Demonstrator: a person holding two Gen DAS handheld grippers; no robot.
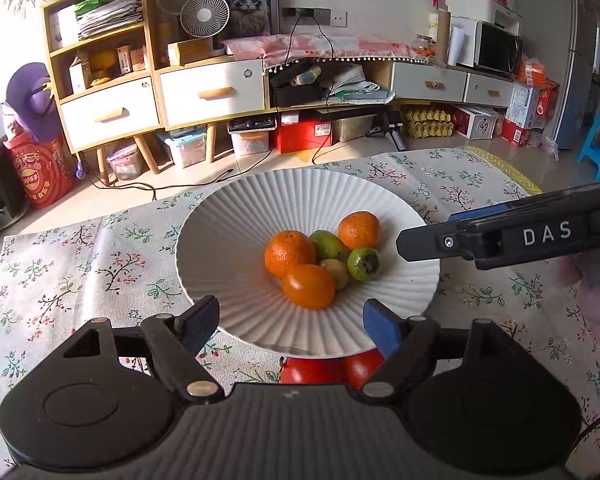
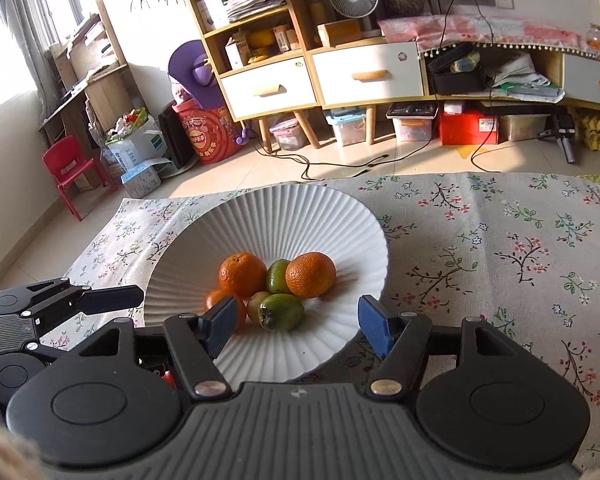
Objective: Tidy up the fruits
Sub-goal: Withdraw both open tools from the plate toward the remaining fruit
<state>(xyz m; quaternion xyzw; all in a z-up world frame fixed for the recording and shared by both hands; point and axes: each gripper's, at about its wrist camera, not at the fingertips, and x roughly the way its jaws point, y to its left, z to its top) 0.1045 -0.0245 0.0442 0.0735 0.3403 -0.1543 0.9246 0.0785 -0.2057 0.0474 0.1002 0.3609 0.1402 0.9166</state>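
A white ribbed plate (image 1: pixel 228 236) sits on the floral cloth and also shows in the right wrist view (image 2: pixel 204 248). It holds three oranges (image 1: pixel 290 254), green fruits (image 1: pixel 363 264) and a small yellowish one (image 1: pixel 336 274). The same pile shows in the right wrist view, with an orange (image 2: pixel 310 274) and a green fruit (image 2: pixel 282 312). Two red tomatoes (image 1: pixel 312 370) lie on the cloth under the plate's near rim, between my left fingers. My left gripper (image 1: pixel 290 322) is open and empty over the near rim. My right gripper (image 2: pixel 296 322) is open and empty over its side of the plate, and appears in the left wrist view (image 1: pixel 420 240).
The floral cloth (image 2: pixel 500 248) covers the table to the right of the plate. Beyond the table edge are a tiled floor, a wooden cabinet with drawers (image 1: pixel 212 92), storage boxes and cables. The left gripper shows at the left in the right wrist view (image 2: pixel 112 298).
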